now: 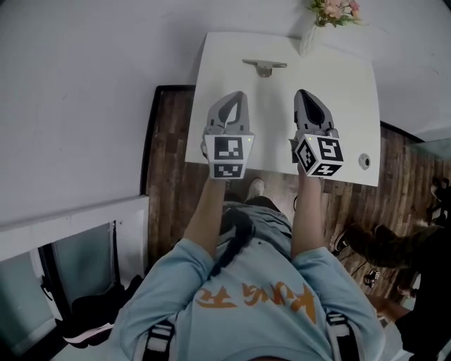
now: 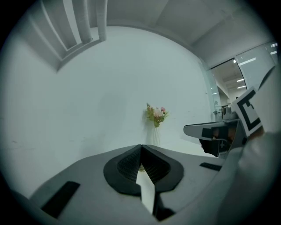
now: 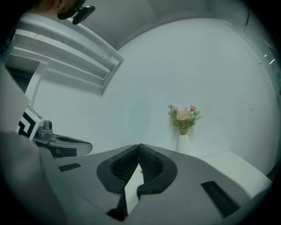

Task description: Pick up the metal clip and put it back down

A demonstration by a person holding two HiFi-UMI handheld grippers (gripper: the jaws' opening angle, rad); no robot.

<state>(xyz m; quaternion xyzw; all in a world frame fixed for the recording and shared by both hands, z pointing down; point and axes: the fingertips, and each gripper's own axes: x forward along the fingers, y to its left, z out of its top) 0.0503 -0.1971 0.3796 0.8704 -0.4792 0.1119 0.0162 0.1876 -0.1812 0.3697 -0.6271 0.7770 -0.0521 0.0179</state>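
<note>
The metal clip lies near the far edge of the white table, in the middle. My left gripper hovers over the table just short of the clip and a little to its left, jaws shut with nothing between them. To the right, my right gripper is level with it and is also shut and empty. In the left gripper view the pads meet at their tips, and in the right gripper view the pads meet the same way. Both gripper views point at the white wall.
A white vase of pink flowers stands at the table's far right corner, also visible as the vase and the vase. A small round fitting sits near the table's front right edge. Wood floor and a person's shoes lie below.
</note>
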